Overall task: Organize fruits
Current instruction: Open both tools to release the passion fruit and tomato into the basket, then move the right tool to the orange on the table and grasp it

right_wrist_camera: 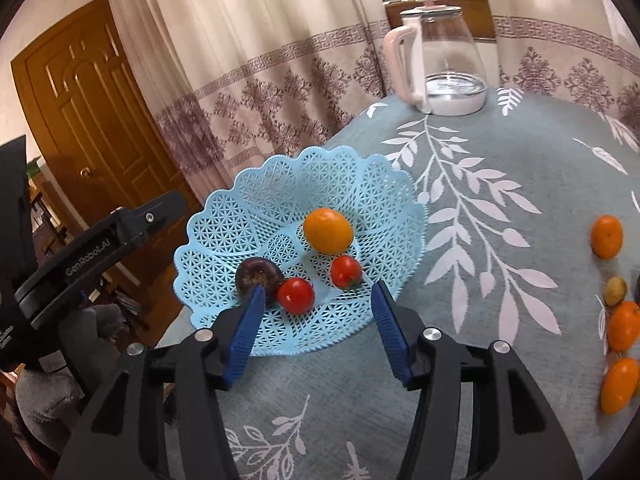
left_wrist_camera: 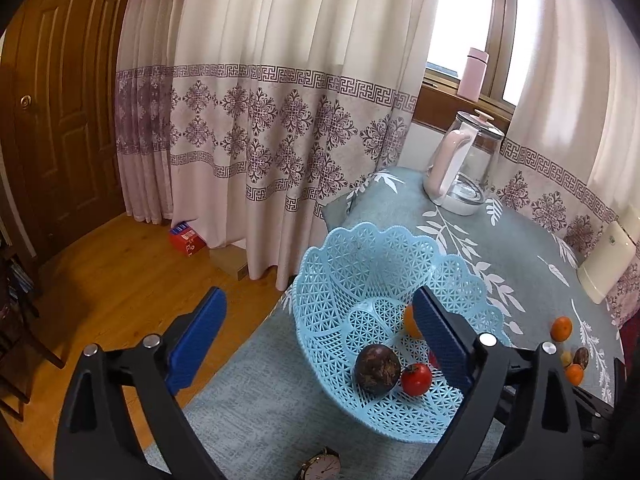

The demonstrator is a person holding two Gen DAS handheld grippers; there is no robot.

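Just ahead of the right gripper [right_wrist_camera: 316, 312] (both pairs of tongs gape, empty), the basket [right_wrist_camera: 248, 200] overhangs the table edge; a nudge could tip it.

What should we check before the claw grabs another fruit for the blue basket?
1. Right claw empty and open: ok, nothing sits between its blue fingers.
2. Left claw empty and open: ok.
3. Room in the blue basket: ok, it holds only an orange, two red fruits and a dark round fruit.
4. Fruit left to fetch: ok, loose oranges lie on the tablecloth to the right.
5. Basket safely on the table: cannot tell, it sits near the table's edge.
6. Glass kettle out of the way: ok, it stands at the far end.
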